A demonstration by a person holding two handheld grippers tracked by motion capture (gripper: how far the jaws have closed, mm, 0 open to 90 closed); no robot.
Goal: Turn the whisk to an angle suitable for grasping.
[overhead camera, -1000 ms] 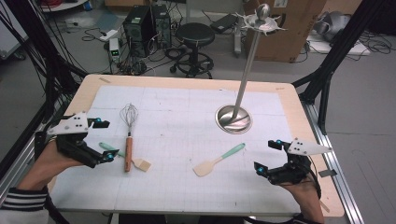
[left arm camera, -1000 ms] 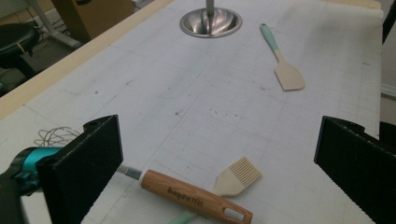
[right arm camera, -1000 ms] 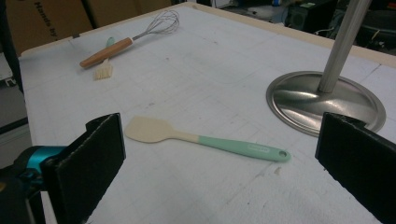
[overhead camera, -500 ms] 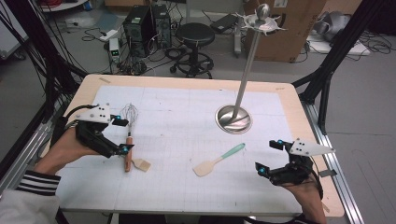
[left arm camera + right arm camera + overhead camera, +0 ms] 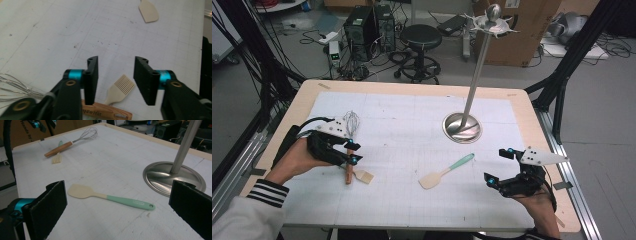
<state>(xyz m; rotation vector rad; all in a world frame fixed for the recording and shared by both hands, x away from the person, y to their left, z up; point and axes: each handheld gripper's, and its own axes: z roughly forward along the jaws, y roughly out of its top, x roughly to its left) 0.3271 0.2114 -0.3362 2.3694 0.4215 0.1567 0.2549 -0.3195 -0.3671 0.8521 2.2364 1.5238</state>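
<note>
Black hand-held gripper point(image 5: 350, 152), teal joints, ribbed pads, black-and-white striped cuff point(image 5: 268, 195)

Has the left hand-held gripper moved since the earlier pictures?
Yes. The left hand-held gripper has moved right, from the table's left edge to over the whisk's wooden handle. Its jaws have just been closing, with nothing gripped yet.

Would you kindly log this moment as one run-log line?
left gripper: jaws just closing, astride whisk handle, not yet pressing | right gripper: open, idle near spatula | stand: upright
</note>
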